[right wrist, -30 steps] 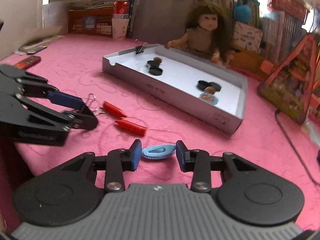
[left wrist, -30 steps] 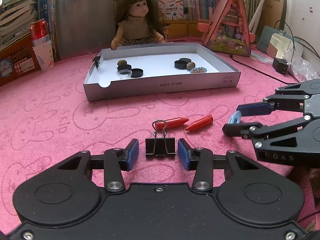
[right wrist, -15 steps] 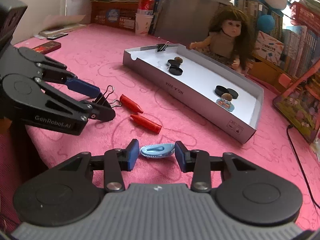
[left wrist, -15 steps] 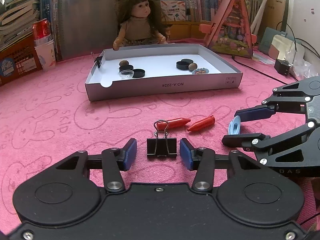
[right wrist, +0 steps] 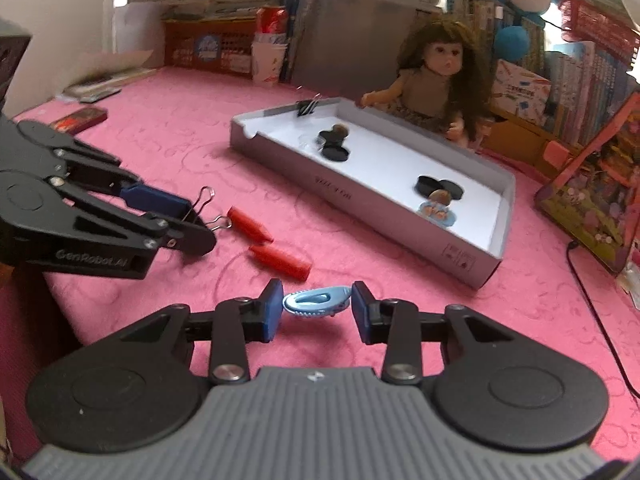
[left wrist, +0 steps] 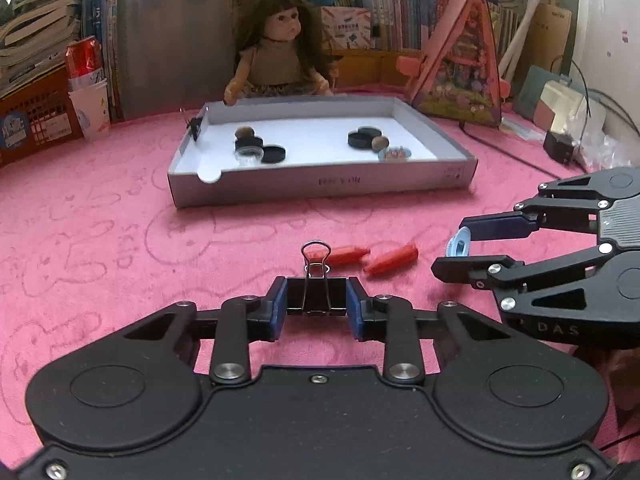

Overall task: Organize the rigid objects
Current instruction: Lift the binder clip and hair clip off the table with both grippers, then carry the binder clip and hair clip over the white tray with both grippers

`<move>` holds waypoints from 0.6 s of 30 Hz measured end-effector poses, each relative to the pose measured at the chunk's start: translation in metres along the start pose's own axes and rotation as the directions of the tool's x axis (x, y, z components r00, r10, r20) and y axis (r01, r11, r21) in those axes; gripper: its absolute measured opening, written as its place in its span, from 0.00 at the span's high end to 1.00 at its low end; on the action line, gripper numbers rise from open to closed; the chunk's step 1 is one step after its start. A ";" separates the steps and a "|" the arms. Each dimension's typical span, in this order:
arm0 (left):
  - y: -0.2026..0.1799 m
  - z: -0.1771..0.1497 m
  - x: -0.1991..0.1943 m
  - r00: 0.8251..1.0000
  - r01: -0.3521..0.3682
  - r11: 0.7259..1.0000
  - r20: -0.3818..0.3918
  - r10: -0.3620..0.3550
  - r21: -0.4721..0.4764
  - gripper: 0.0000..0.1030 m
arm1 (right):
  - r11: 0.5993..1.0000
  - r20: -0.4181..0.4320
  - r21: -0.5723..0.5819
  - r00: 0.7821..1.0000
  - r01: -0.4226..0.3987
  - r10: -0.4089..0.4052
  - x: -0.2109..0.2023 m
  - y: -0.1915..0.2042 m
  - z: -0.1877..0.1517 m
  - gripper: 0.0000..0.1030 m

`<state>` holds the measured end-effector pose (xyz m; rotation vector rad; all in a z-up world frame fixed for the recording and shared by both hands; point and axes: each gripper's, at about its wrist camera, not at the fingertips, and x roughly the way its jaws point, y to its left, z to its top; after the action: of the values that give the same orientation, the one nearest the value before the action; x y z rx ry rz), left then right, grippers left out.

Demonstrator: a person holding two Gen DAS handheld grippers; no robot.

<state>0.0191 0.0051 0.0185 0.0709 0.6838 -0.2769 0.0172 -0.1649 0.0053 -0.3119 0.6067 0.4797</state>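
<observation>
Pads of the left hand-held gripper [left wrist: 316, 300] close on a black metal binder clip [left wrist: 316, 294] near the pink bench's [left wrist: 120, 240] front edge; the right hand-held gripper [right wrist: 317, 307] closes around a light-blue oval plastic piece [right wrist: 316, 301], which could squirt free if pinched off-centre.

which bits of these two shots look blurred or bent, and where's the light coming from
Left wrist view: the red caps and the print on the grey tray are smeared; the binder clip in the left tool is sharp; the bookshelf bows at the edges. Right wrist view: softer overall, the blue clip is fairly crisp, and bright light washes out the top left corner.
</observation>
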 end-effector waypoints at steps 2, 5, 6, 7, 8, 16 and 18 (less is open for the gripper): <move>0.003 0.008 -0.002 1.000 -0.004 1.000 0.019 0.004 -0.007 0.72 | 1.000 0.006 0.023 1.000 0.018 -0.018 0.000 -0.005 0.005 0.59; 0.008 0.023 -0.002 0.999 -0.017 1.000 0.050 0.018 -0.016 0.72 | 0.996 0.015 0.070 0.999 0.049 -0.050 0.001 -0.015 0.014 0.59; 0.010 0.028 -0.002 0.998 -0.021 1.000 0.060 0.022 -0.019 0.72 | 0.994 0.017 0.090 0.998 0.059 -0.061 0.001 -0.019 0.017 0.59; 0.012 0.035 0.000 0.997 -0.025 0.999 0.069 0.027 -0.023 0.72 | 0.992 0.018 0.104 0.997 0.067 -0.069 0.002 -0.023 0.020 0.59; 0.014 0.040 0.001 0.997 -0.027 0.999 0.077 0.029 -0.026 0.72 | 0.990 0.021 0.118 0.997 0.076 -0.079 0.002 -0.026 0.023 0.59; 0.031 0.090 0.023 0.993 -0.032 0.996 0.107 0.040 -0.079 0.72 | 0.961 0.013 0.252 0.993 0.114 -0.121 0.015 -0.062 0.048 0.59; 0.036 0.103 0.031 0.994 -0.030 0.995 0.104 0.039 -0.091 0.72 | 0.951 0.011 0.290 0.993 0.110 -0.119 0.020 -0.072 0.055 0.59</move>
<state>0.1153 0.0168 0.0777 -0.0171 0.5884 -0.2151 0.0941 -0.1969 0.0461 -0.0604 0.6185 0.2776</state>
